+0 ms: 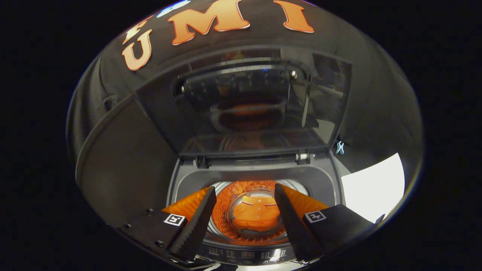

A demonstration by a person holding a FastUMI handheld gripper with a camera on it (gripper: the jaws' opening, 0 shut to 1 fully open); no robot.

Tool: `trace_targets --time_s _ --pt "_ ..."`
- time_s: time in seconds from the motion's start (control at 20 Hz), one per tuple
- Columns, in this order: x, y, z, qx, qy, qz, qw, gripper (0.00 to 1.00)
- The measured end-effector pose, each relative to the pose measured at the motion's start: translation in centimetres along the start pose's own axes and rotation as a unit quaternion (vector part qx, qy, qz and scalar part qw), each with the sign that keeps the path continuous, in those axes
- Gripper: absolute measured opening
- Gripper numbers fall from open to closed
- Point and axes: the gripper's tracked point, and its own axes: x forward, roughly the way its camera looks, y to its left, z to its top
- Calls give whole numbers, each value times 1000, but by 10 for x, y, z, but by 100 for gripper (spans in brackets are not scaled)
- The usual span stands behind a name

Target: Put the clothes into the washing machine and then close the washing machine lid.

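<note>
A top-loading washing machine stands below me with its glass lid raised upright behind the opening. An orange garment lies at the bottom of the drum, seen between my fingers and well beyond them. My gripper hangs over the opening, open, with nothing between its fingers. The lid's glass reflects the drum and the garment.
The machine's control panel runs along its near edge, just under my fingertips. A white surface lies to the right of the machine. A dark curved panel stands at the left. Black cloth walls close in behind.
</note>
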Motion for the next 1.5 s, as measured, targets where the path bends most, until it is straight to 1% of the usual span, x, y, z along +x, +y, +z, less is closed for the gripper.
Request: trace_targets --time_s 0.2,0.55,0.7,0.85,1.0,1.15,1.35,1.5 --pt "-29 4 48 -11 -45 -3 999 99" --pt "-60 24 137 -6 -135 15 991 99" --pt "-58 28 177 -17 -169 11 985 99" --pt "-35 29 202 -27 -173 6 985 99" --pt "-5 25 204 -27 -159 -1 987 99" --pt "6 26 205 -45 -151 -12 987 99" --pt "-4 28 199 -40 -164 -19 986 100" --pt "-14 27 186 -46 -167 -25 984 99"
